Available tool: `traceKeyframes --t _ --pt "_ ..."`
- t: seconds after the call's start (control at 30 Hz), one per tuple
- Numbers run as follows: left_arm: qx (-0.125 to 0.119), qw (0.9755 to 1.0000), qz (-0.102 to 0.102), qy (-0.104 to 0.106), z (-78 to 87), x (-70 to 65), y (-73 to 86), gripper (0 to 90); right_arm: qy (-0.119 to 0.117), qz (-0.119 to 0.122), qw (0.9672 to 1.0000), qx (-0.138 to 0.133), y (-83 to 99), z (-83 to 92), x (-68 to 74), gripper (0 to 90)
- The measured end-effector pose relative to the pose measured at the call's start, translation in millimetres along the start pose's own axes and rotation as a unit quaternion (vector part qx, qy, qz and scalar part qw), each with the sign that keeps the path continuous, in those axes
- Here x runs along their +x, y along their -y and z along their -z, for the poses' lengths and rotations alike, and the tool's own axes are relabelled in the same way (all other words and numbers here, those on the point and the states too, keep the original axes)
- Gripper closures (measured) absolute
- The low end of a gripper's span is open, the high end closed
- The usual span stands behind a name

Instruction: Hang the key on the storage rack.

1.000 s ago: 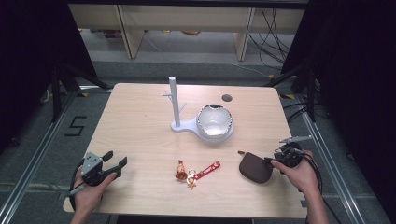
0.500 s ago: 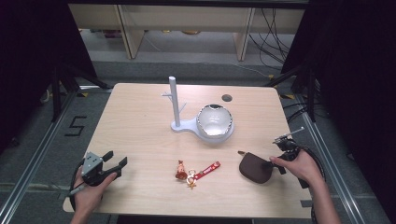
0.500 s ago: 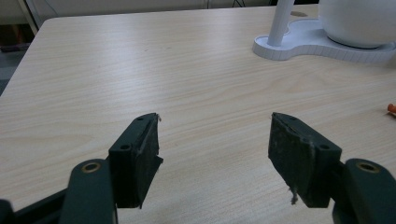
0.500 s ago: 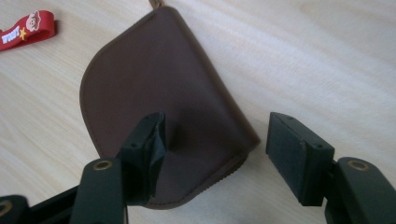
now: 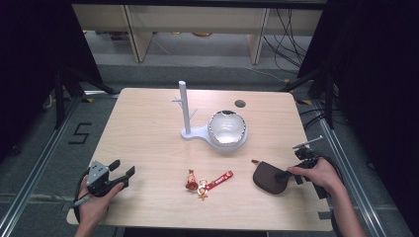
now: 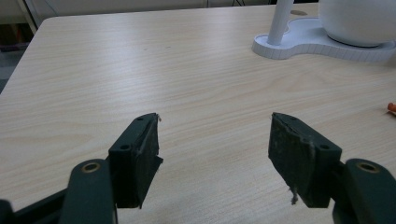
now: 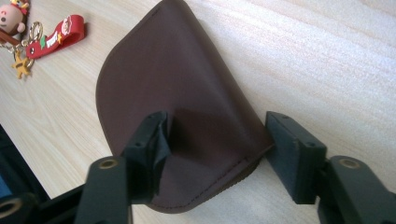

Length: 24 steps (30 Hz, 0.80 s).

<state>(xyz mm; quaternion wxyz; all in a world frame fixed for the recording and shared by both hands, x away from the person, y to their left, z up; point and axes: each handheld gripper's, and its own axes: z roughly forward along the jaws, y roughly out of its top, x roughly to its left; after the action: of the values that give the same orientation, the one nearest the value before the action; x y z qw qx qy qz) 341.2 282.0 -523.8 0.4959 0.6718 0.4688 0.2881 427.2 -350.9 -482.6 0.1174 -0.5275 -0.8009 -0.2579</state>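
Brown, soft leather pouch (image 7: pixel 177 107) lies flat at the lower right of the bench (image 5: pixel 148 128); right gripper (image 7: pixel 217 140) fingers have just been narrowing, straddling its edge, unclamped. Light, limp, slippery: pinch the stitched rim. Left gripper (image 6: pixel 215 154) spread, empty.

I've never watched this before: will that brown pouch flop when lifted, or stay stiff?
Probably floppy: the brown pouch looks like thin stitched leather lying flat and creased near the right gripper, so its free end may sag. It seems light and empty. Its smooth face could slide on the table.
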Motion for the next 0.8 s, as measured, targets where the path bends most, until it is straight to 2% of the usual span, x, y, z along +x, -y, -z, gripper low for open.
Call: traceKeyframes --t 0.03,0.07,0.1,0.13,0.17,0.23,0.3,0.33,0.4,0.43,0.47,0.5,0.53,0.57,0.6,0.63,0.7,0.73,0.77,0.8 --pt "-0.007 1.0000 0.001 0.003 -0.8 -0.2 0.5 33.0 -0.008 -0.021 0.9997 0.006 0.3 0.5 3.5 45.5" --pt "-0.001 1.0000 -0.001 0.000 0.2 -0.1 0.1 33.0 -0.006 0.001 1.0000 0.000 -0.4 1.8 0.2 49.9" --pt "-0.004 1.0000 -0.001 0.003 -0.3 0.2 0.3 33.0 -0.004 -0.002 1.0000 -0.003 -0.8 4.7 -1.5 54.6" --pt "-0.006 1.0000 -0.001 0.003 0.1 0.5 0.4 32.9 -0.001 -0.022 0.9997 -0.009 -0.1 6.5 2.8 58.0" --pt "-0.006 1.0000 0.000 0.002 0.2 0.7 0.4 32.9 0.009 -0.001 0.9999 -0.010 -0.2 8.2 1.1 59.8" --pt "-0.003 1.0000 0.001 0.001 0.5 0.9 0.2 32.9 0.020 0.010 0.9996 -0.016 0.3 12.9 6.7 63.4" --pt "-0.002 1.0000 0.001 0.001 0.5 0.4 0.1 32.9 0.030 0.018 0.9992 -0.020 0.8 18.9 13.9 66.7" --pt "-0.007 1.0000 0.001 0.001 0.0 0.3 0.5 32.9 0.028 0.012 0.9993 -0.023 1.0 22.4 22.0 67.9" --pt "-0.006 1.0000 -0.001 0.002 0.2 0.5 0.4 32.9 0.033 0.016 0.9990 -0.024 0.9 24.4 25.7 68.7" --pt "-0.006 1.0000 -0.001 0.002 0.3 0.4 0.5 32.8 0.059 0.051 0.9964 -0.034 -0.7 29.0 32.3 70.4" --pt "-0.006 1.0000 -0.001 0.001 0.3 0.5 0.4 32.8 0.058 0.033 0.9972 -0.034 0.0 31.8 41.7 71.2" --pt "-0.006 1.0000 0.000 0.002 0.3 0.5 0.4 32.8 0.077 0.068 0.9938 -0.043 -2.0 35.2 42.4 71.9" --pt "-0.006 1.0000 -0.001 0.002 0.3 0.5 0.5 32.8 0.089 0.076 0.9919 -0.049 -3.2 39.3 49.2 72.5" --pt "-0.006 1.0000 -0.001 0.002 0.3 0.5 0.5 32.8 0.089 0.076 0.9919 -0.049 -3.2 39.3 49.2 72.5" --pt "-0.006 1.0000 0.000 0.001 0.3 0.4 0.5 32.8 0.132 0.092 0.9851 -0.061 -4.7 46.2 62.5 73.3" --pt "-0.006 1.0000 0.000 0.001 0.3 0.4 0.5 32.8 0.143 0.105 0.9823 -0.060 -5.8 48.9 66.3 73.6" --pt "-0.005 1.0000 -0.001 0.000 0.6 0.2 0.5 32.7 0.184 0.120 0.9739 -0.059 -7.6 53.4 77.7 73.8" --pt "-0.002 1.0000 -0.001 -0.001 1.3 -0.2 0.3 32.7 0.209 0.131 0.9675 -0.055 -8.5 55.5 82.3 73.8" --pt "-0.004 1.0000 0.000 0.000 1.3 -0.2 0.4 32.7 0.223 0.135 0.9638 -0.056 -9.7 56.3 86.3 73.8" --pt "-0.003 1.0000 0.000 0.000 1.3 -0.2 0.4 32.7 0.230 0.139 0.9615 -0.056 -10.4 57.8 89.6 73.7"
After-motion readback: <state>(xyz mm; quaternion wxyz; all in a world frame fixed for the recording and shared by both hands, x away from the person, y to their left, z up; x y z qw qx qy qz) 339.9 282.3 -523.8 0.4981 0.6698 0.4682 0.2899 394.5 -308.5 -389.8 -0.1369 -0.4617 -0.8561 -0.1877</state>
